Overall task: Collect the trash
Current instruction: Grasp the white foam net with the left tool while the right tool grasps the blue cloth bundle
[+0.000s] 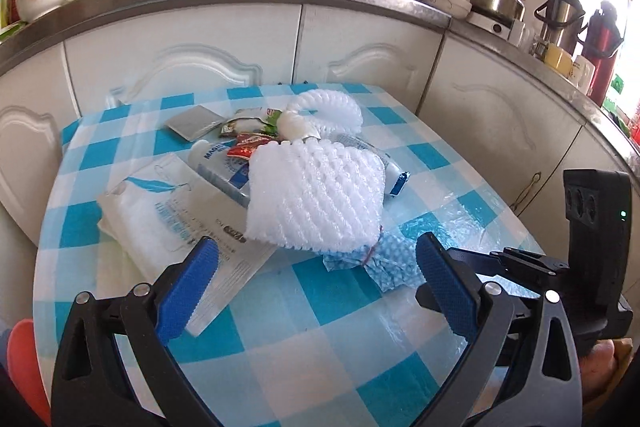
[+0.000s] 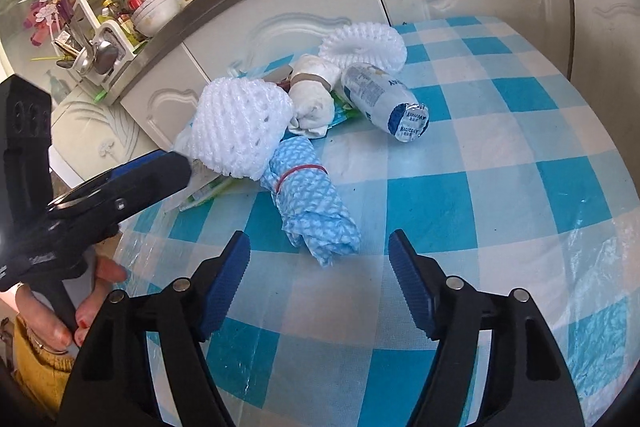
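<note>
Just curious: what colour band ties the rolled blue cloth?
Red band, clearest in the right wrist view.

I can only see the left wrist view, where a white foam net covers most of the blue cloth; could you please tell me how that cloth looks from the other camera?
Observer: The blue cloth is a rolled bundle, tied round with a red rubber band.
Operator: Thank you. Is the right tool holding anything?
Observer: No, the right tool is open and its pads touch nothing; the bundle's near end lies just ahead of it.
Operator: And the white bottle partly under the net?
Observer: The bottle lies on its side, clear of the foam net, with its printed end facing the right camera.
</note>
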Demonstrator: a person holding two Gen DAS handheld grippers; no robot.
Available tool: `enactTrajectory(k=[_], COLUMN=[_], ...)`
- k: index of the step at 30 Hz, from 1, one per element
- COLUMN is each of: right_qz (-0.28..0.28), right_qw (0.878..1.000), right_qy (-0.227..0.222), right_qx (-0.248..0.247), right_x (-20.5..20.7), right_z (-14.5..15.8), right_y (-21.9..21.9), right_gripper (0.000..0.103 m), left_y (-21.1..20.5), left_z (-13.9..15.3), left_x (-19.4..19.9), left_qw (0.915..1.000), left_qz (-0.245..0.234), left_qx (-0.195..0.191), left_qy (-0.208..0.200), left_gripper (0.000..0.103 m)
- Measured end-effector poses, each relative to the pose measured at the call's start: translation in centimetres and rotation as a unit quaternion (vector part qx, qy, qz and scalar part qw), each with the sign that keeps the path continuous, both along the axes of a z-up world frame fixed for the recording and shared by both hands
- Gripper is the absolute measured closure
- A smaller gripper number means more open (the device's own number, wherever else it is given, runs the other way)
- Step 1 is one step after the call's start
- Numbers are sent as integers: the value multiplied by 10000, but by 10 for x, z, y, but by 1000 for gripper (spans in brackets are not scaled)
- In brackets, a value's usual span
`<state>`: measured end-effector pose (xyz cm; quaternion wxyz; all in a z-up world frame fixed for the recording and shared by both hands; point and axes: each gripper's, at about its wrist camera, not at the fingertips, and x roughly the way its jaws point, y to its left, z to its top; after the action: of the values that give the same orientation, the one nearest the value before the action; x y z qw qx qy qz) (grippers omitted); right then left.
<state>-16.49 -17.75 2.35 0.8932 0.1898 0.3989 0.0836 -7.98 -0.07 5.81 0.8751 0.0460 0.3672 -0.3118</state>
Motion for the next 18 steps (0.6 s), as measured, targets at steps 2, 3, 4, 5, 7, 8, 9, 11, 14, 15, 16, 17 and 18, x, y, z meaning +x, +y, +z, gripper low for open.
enactTrajectory(k=[2, 3, 4, 5, 7, 8, 9, 11, 14, 15, 16, 17, 18], right_qz=[72, 107, 137, 172, 218, 220, 235, 286, 327, 330, 331, 334, 326], right_qw=[9999, 9999, 9999, 9998, 9997, 9996, 9996, 9994, 9991, 9990, 9989, 9989, 9988], right_qy=[91, 78, 56, 25, -9, 14, 9, 0, 6, 11, 17, 25, 38], right_qx=[-17, -32, -50, -64, -115, -155, -175, -181, -280, -308, -322, -337, -367], right_x=[3, 3, 4, 5, 7, 9, 11, 15, 20, 21, 22, 22, 22], right_z=[-3, -2, -1, 0, 1, 1, 1, 1, 0, 0, 0, -1, -2], right_y=[1, 2, 3, 4, 7, 8, 10, 12, 17, 18, 20, 20, 21], right_gripper=[31, 31, 31, 31, 31, 31, 32, 37, 47, 51, 56, 59, 64], left_y=[-6, -8, -9, -10, -12, -12, -12, -11, -9, -8, -6, -4, -2], left_z=[-5, -8, -9, -10, -9, -9, -9, -11, -11, -11, -10, -10, -9], left_x=[12, 17, 21, 25, 30, 32, 34, 39, 41, 40, 39, 39, 38], left_qw=[9999, 9999, 9999, 9998, 9998, 9998, 9998, 9994, 9992, 9990, 9989, 9986, 9984], left_qz=[24, 44, 86, 124, 112, 121, 134, 153, 223, 230, 246, 285, 323], left_qx=[59, 66, 73, 78, 63, 69, 73, -12, -112, -155, -196, -231, -267], left_qy=[89, 115, 131, 133, 126, 123, 151, 306, 326, 340, 353, 369, 392], left_gripper=[4, 4, 4, 4, 7, 12, 16, 30, 38, 41, 46, 52, 54])
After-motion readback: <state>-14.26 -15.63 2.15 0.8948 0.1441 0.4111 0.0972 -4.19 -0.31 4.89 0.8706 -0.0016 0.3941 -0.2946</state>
